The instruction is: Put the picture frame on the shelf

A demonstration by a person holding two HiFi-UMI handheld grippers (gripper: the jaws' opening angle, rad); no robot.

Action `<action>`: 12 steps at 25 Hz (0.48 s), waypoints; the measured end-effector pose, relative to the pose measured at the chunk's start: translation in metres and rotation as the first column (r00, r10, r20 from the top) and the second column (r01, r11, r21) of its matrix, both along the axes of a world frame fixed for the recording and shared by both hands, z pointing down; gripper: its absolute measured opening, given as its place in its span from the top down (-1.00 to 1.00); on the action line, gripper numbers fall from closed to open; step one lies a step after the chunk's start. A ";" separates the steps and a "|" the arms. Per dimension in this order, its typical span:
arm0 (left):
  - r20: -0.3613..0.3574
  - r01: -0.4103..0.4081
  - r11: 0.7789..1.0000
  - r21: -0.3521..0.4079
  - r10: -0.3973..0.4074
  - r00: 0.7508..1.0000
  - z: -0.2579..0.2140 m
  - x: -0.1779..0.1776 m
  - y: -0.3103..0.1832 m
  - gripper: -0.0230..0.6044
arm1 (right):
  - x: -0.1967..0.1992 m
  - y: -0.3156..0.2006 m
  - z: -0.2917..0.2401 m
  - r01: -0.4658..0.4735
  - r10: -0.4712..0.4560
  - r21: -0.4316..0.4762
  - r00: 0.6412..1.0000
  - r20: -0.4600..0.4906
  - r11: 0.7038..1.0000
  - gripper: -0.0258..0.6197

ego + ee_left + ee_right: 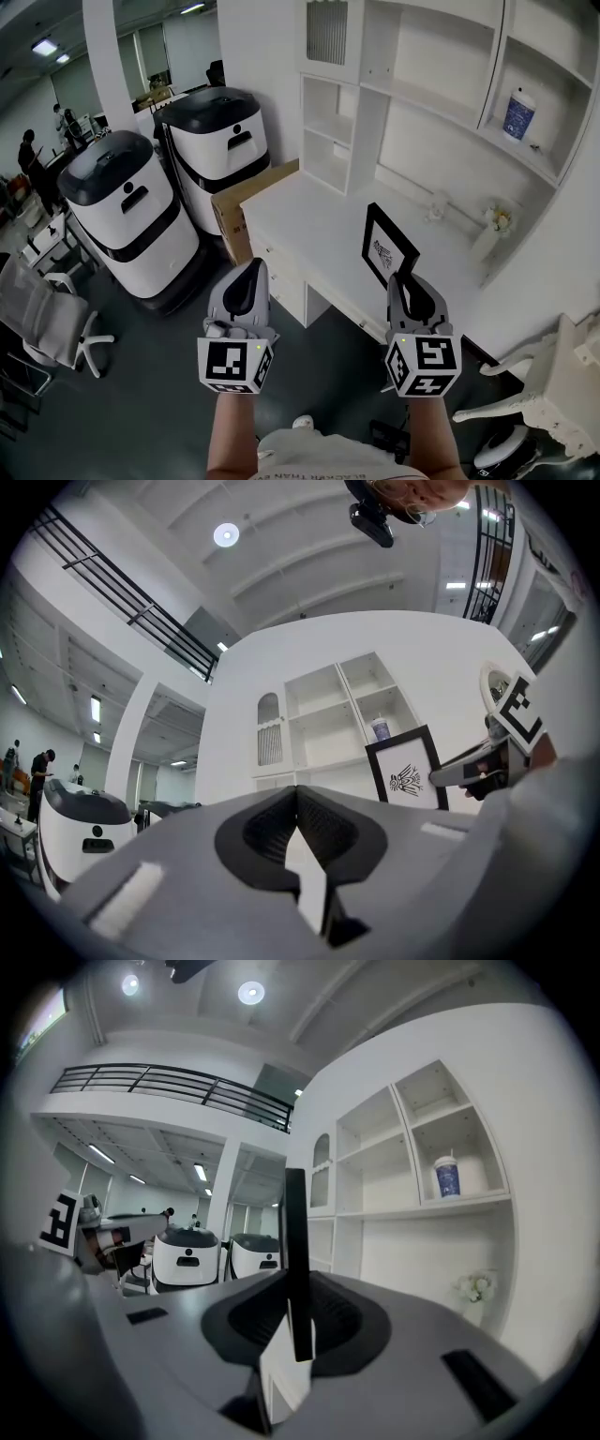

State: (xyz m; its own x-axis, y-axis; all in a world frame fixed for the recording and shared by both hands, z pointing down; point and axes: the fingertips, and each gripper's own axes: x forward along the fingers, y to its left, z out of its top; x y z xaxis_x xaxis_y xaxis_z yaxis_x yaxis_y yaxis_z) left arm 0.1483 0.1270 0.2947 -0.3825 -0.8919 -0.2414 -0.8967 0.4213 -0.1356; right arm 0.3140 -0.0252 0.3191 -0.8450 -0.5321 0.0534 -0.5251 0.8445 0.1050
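Note:
The black picture frame (387,246), with a white mat and a small dark drawing, stands upright over the white desk (309,225), and my right gripper (407,284) is shut on its lower edge. In the right gripper view the frame (295,1241) runs edge-on between the jaws. The white shelf unit (427,89) rises behind the desk. My left gripper (249,274) hovers left of the desk's front edge, shut and holding nothing. From the left gripper view I see the frame (407,771) in front of the shelves (328,719).
A blue and white cup (518,114) stands in a right-hand shelf bay. A small vase of flowers (492,228) sits at the desk's back right. Two white and black machines (127,216) and a cardboard box (246,206) stand left of the desk. White chairs (548,380) are nearby.

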 end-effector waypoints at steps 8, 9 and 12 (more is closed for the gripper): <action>-0.033 -0.015 1.000 0.005 0.015 0.999 0.009 -0.067 -0.005 0.90 | -0.069 -0.003 0.009 0.001 -0.002 -0.006 0.999 -0.037 1.000 0.69; -0.038 -0.013 1.000 0.008 0.013 0.999 0.009 -0.073 -0.005 0.90 | -0.076 -0.003 0.010 0.005 -0.005 -0.005 0.999 -0.043 1.000 0.69; -0.045 -0.005 1.000 0.017 0.006 0.999 0.010 -0.088 -0.008 0.90 | -0.092 -0.006 0.013 0.015 -0.015 -0.006 0.999 -0.051 1.000 0.69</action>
State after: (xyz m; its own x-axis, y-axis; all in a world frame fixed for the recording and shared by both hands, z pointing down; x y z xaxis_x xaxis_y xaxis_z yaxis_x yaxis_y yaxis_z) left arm 0.0601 0.1190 0.3047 -0.3884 -0.8899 -0.2393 -0.9041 0.4182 -0.0875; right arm 0.2220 -0.0309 0.3317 -0.8492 -0.5186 0.0996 -0.5062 0.8531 0.1264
